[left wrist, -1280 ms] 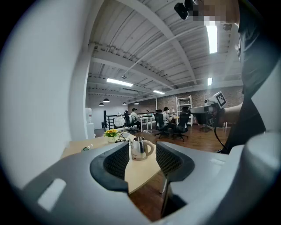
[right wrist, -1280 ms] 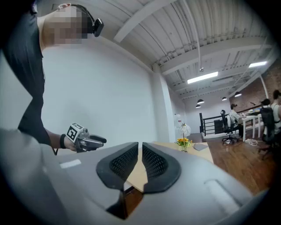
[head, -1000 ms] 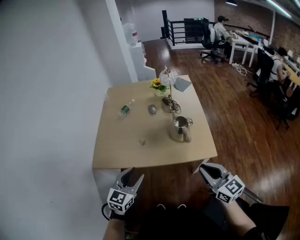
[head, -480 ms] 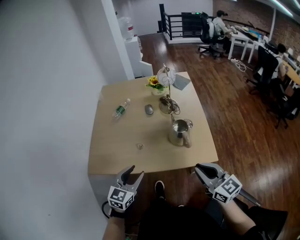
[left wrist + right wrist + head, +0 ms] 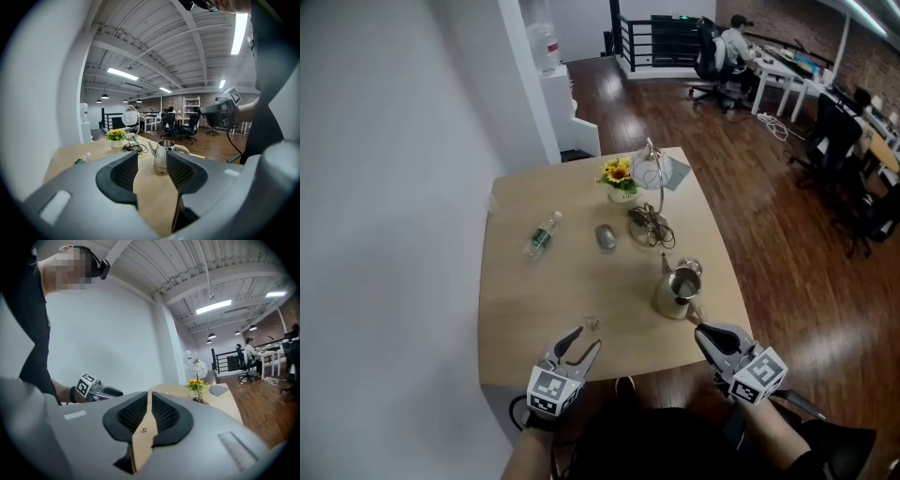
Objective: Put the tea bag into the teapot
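Observation:
A steel teapot (image 5: 679, 291) with its lid off stands near the front right of the wooden table (image 5: 525, 291). It shows between the jaws in the left gripper view (image 5: 161, 156). A small tea bag (image 5: 591, 323) lies on the table near the front edge, and it appears as a speck (image 5: 144, 430) in the right gripper view. My left gripper (image 5: 578, 345) hovers open just in front of the tea bag, holding nothing. At the table's front right corner my right gripper (image 5: 715, 337) sits beside the teapot, its jaws almost together and nothing between them.
A plastic bottle (image 5: 542, 234) lies at mid left. A grey mouse (image 5: 606, 236), tangled cables (image 5: 652, 225), a flower pot (image 5: 620, 178), a lamp (image 5: 652, 172) and a grey pad (image 5: 679, 172) fill the far half. A white wall runs along the left; office desks and seated people are far behind.
The person has stepped up to the table. Both grippers have moved forward from below the front edge to just over it, the left near the tea bag, the right near the teapot.

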`<state>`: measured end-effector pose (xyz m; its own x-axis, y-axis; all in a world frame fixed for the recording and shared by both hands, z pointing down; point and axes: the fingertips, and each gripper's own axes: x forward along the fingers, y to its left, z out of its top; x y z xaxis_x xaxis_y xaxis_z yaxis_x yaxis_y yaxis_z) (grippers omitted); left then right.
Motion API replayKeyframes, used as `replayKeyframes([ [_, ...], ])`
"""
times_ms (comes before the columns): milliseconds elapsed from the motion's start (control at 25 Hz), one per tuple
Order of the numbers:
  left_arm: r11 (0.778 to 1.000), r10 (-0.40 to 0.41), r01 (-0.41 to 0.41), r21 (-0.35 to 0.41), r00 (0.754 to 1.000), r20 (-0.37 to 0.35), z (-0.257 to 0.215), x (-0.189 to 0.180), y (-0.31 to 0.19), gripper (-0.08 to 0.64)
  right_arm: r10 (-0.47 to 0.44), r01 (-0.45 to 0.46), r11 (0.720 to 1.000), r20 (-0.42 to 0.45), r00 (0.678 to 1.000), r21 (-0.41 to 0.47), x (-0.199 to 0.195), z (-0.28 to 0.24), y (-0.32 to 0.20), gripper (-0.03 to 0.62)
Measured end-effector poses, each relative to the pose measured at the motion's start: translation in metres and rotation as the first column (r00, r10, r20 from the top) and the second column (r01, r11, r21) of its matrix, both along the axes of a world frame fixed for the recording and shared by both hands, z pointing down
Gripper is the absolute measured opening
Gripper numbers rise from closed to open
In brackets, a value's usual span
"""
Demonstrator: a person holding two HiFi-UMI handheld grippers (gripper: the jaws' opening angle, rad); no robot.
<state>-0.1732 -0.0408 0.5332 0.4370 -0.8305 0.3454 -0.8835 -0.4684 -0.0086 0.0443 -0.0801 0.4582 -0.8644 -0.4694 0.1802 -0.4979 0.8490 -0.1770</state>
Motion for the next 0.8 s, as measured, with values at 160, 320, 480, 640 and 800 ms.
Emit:
replayKeyframes([
  [160,0.998,0.052,-0.052,-0.029,0.999,-0.017,0.009,-0.019,-0.024,0.186,0.020,-0.020,1.000,0.004,1.000,-0.012,-0.035,0.006,-0.021,0.037],
  [320,0.994,0.087,-0.086,-0.068,0.996,0.006,0.031,-0.027,-0.041,0.186,0.022,-0.023,0.999,-0.009,1.000,-0.028,-0.054,0.011,-0.035,0.037],
  [480,0.986,0.104,-0.100,-0.130,0.994,0.030,0.063,-0.035,-0.052,0.186,0.042,-0.044,0.997,-0.042,0.998,-0.062,-0.060,0.024,-0.048,0.037],
  [640,0.964,0.139,-0.106,-0.245,0.983,0.122,0.116,-0.038,-0.054,0.192,0.039,-0.042,0.997,-0.050,0.998,-0.071,-0.062,0.026,-0.058,0.038],
  [800,0.928,0.179,-0.101,-0.357,0.965,0.190,0.165,-0.039,-0.056,0.192,0.018,-0.023,0.996,-0.052,0.998,-0.087,-0.067,0.030,-0.066,0.038],
])
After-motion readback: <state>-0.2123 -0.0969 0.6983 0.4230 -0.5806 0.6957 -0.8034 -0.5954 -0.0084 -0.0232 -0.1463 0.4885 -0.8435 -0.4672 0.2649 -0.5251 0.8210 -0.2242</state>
